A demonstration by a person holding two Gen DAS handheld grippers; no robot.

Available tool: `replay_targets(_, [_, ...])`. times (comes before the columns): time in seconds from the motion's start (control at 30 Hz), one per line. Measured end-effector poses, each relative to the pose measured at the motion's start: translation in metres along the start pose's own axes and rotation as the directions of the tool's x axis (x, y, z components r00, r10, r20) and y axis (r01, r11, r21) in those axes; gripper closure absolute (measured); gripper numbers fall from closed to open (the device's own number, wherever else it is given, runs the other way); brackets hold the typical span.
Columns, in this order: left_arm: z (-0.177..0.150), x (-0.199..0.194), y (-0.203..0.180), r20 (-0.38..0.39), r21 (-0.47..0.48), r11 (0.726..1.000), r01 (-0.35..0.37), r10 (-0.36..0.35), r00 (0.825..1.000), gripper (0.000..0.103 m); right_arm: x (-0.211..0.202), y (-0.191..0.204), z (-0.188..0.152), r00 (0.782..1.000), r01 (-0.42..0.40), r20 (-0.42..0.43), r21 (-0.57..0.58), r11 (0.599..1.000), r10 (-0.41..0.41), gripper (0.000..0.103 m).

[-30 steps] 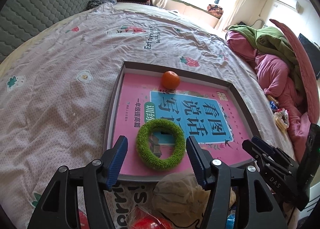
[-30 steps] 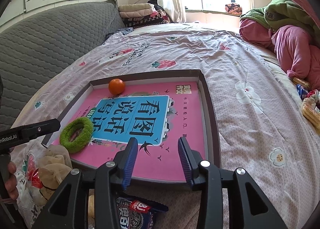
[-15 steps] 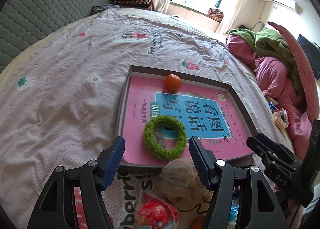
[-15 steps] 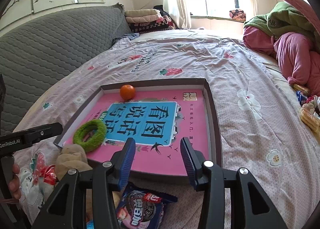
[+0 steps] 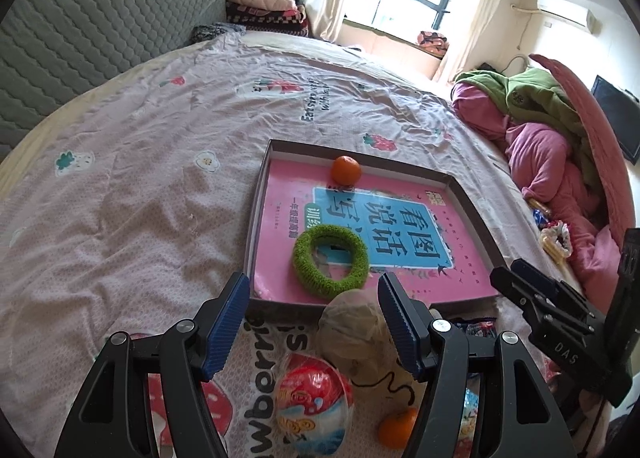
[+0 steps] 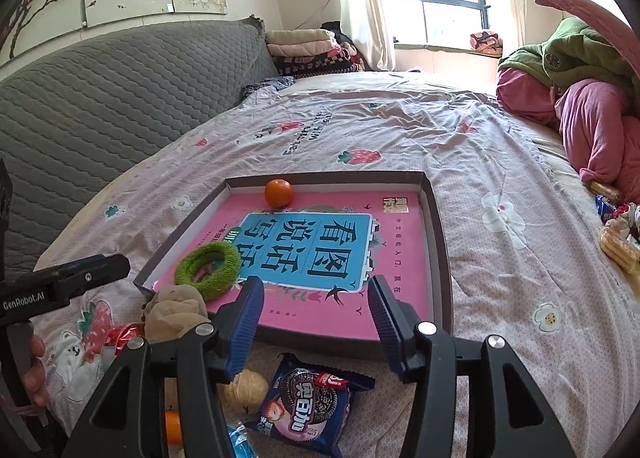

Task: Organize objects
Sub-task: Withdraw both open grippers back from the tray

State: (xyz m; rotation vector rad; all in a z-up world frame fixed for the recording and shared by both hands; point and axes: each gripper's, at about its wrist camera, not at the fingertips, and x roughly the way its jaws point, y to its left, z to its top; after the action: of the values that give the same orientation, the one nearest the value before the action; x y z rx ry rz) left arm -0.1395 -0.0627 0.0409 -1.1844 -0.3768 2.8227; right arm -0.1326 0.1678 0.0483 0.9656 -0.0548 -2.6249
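A shallow dark-rimmed tray (image 5: 260, 194) (image 6: 438, 226) lined with a pink book cover lies on the bed. In it sit an orange (image 5: 346, 170) (image 6: 279, 193) at the far edge and a green fuzzy ring (image 5: 330, 260) (image 6: 208, 268) near the front. My left gripper (image 5: 312, 318) is open and empty, hovering before the tray's near edge above a beige pouch (image 5: 352, 328) (image 6: 174, 312), a red snack packet (image 5: 314, 402) and a second orange (image 5: 396, 434). My right gripper (image 6: 316, 322) holds nothing, its jaws opening, above a cookie packet (image 6: 312, 402) and a walnut (image 6: 246, 386).
The flowered bedsheet (image 5: 140, 186) spreads wide to the left. A grey quilted headboard (image 6: 100, 98) lies beyond it, and piled pink and green bedding (image 5: 552, 138) at the right. More snack packets (image 6: 618, 238) lie near the right edge of the bed. A hand (image 6: 34, 370) holds the left tool.
Both grippers have drawn back from the tray and risen slightly, bringing the loose snacks below into view. The right gripper's jaws have spread wider. The ring and orange stayed put.
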Motion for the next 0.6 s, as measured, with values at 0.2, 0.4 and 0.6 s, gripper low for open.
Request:
replay_targets(0.2, [-0.007, -0.008, 0.001, 0.002, 0.008, 1.0, -0.022, 0.022, 1.0, 0.035, -0.008, 0.003, 0.001, 1.0, -0.014, 0.015, -0.003, 1.0, 0.014, 0.047])
replay_targets(0.4, [-0.016, -0.018, -0.004, 0.005, 0.021, 0.999, -0.035, 0.035, 0.999, 0.035, -0.017, 0.005, 0.002, 0.999, -0.043, 0.031, 0.002, 0.999, 0.043, 0.046])
replay_targets(0.6, [-0.023, -0.027, -0.008, 0.006, 0.028, 0.999, -0.044, 0.044, 0.999, 0.035, -0.031, 0.008, 0.003, 0.996, -0.071, 0.052, -0.004, 0.997, 0.072, 0.044])
